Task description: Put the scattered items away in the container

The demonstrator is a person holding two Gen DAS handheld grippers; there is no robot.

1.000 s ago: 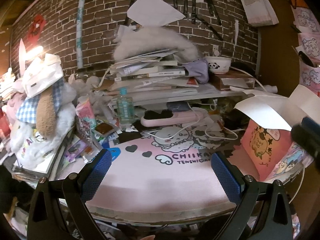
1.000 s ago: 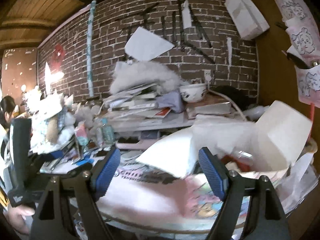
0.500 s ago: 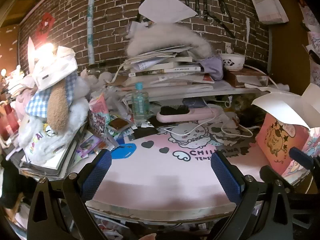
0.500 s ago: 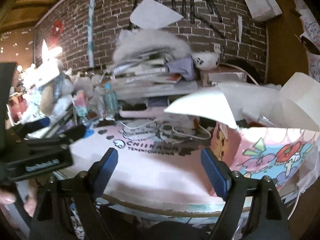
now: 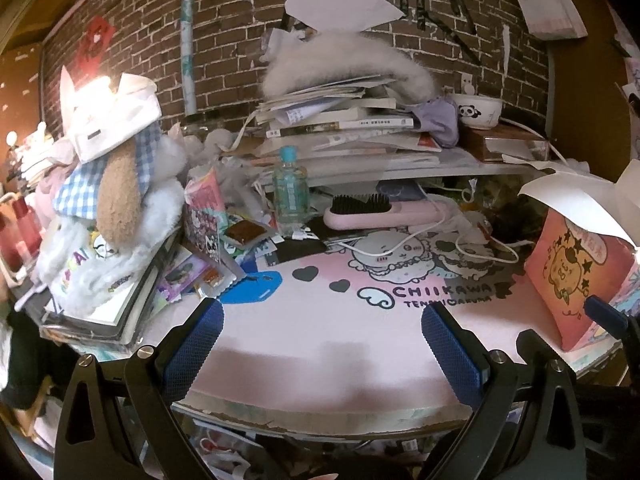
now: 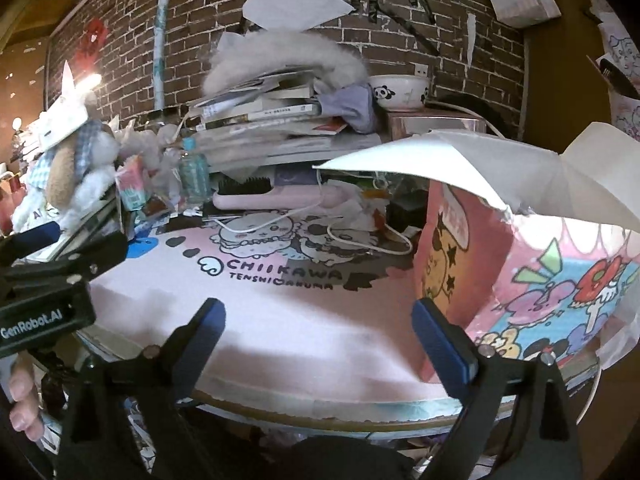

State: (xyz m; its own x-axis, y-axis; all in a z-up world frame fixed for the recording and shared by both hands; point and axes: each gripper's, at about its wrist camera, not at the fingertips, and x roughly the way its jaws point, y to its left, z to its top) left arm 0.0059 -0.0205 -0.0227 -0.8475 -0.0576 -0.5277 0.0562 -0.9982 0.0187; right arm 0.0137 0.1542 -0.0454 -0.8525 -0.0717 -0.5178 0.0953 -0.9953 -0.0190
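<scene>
While both grippers hang at the near edge of the pink mat (image 5: 304, 344), the stock of this moment reads:

- Left gripper (image 5: 320, 344): jaws wide apart, nothing between them; placed much as a second ago.
- Right gripper (image 6: 316, 344): jaws opening, nothing between them. It has sunk from above the container to mat level since a second ago, which I take as a drop-off finished and the next pick beginning.
- Container (image 6: 520, 280): printed carton, white flaps up, standing on the mat's right end, just beside the right gripper's right finger.
- Scattered items, all beyond the mat's far edge: pink hairbrush (image 5: 376, 212), clear bottle with blue cap (image 5: 290, 192), brown sachet (image 5: 244, 232), small packets (image 5: 212, 280) at the far-left corner.
- White cable (image 5: 440, 248): lying across the mat's printed characters.
- Book pile (image 5: 344, 128): behind the mat, on a raised shelf.
- Judgement: many items remain outside; tidying is far from done.
</scene>
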